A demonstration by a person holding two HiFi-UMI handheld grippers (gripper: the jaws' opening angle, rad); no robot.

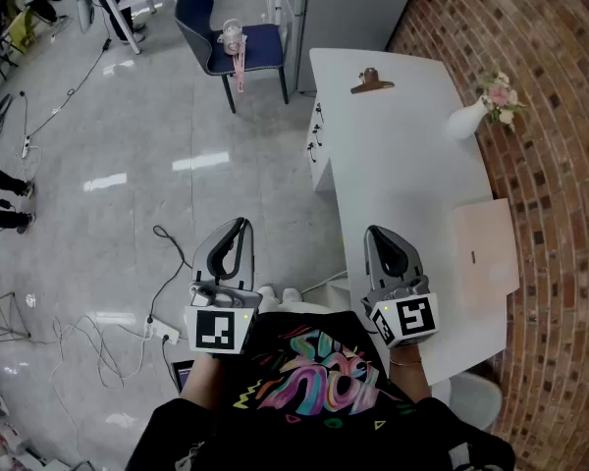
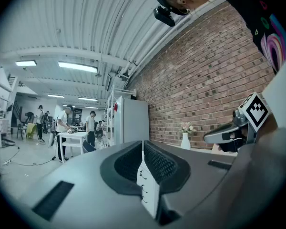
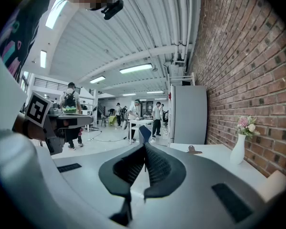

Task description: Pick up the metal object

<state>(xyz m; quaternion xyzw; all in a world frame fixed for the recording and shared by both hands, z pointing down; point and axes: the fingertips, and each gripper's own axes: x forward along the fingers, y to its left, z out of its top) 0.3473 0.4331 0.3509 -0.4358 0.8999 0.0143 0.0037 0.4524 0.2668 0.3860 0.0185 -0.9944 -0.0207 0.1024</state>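
The metal object is a bronze-coloured clip (image 1: 371, 83) lying at the far end of the white table (image 1: 402, 165); it shows small in the right gripper view, clip (image 3: 194, 150). My right gripper (image 1: 374, 233) hovers over the table's near end, far short of the clip, jaws shut and empty (image 3: 144, 147). My left gripper (image 1: 240, 224) hangs over the floor left of the table, jaws shut with nothing between them (image 2: 143, 145). Both point away from me, roughly level.
A white vase with pink flowers (image 1: 479, 109) stands at the table's right edge by the brick wall (image 1: 560, 165). A beige pad (image 1: 484, 248) lies near right. A drawer unit (image 1: 319, 145), blue chair (image 1: 231, 45) and floor cables (image 1: 162, 263) sit left.
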